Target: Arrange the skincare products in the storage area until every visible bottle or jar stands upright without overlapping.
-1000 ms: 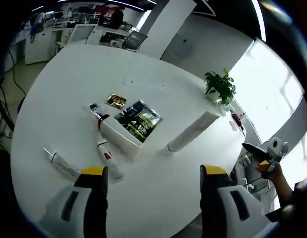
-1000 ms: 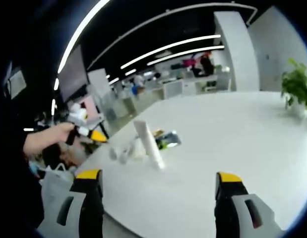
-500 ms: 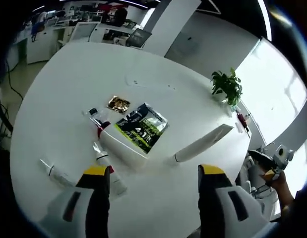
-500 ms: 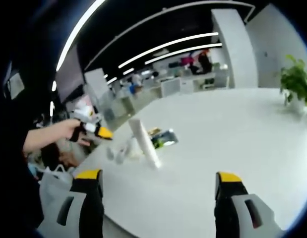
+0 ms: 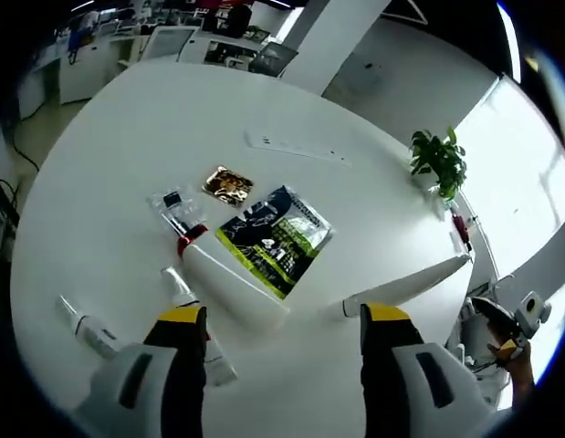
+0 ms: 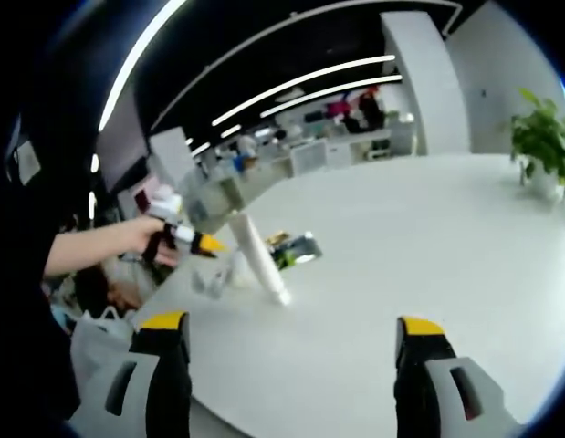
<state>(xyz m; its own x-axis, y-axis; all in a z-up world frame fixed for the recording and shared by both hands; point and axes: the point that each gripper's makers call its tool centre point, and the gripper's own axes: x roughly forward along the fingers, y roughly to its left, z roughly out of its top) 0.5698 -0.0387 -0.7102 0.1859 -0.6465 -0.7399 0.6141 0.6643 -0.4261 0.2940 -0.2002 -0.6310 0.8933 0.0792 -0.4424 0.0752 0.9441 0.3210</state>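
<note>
A shallow white box [image 5: 235, 285] sits mid-table with a green-and-black packet [image 5: 277, 239] lying across it. A tall white tube [image 5: 405, 287] stands on its cap to the box's right; it looks tilted [image 6: 259, 255]. A white tube with a red label [image 5: 193, 308] lies by my left jaw, and another small tube [image 5: 81, 321] lies further left. A red-capped item [image 5: 186, 239], a clear sachet [image 5: 172, 203] and a gold sachet [image 5: 229, 184] lie beyond the box. My left gripper [image 5: 284, 319] hangs open above the table. My right gripper [image 6: 291, 324] is open off the table's edge.
A potted plant [image 5: 439, 160] stands at the table's far right edge, a white power strip [image 5: 296, 146] lies beyond the products. A hand holds the left gripper [image 6: 186, 239] near the tube. The packet [image 6: 296, 248] lies behind the tube. Desks and screens fill the background.
The left gripper's camera has risen and moved in over the table. In the right gripper view, the hand with the left gripper has shifted right, closer to the tube. The products have not moved.
</note>
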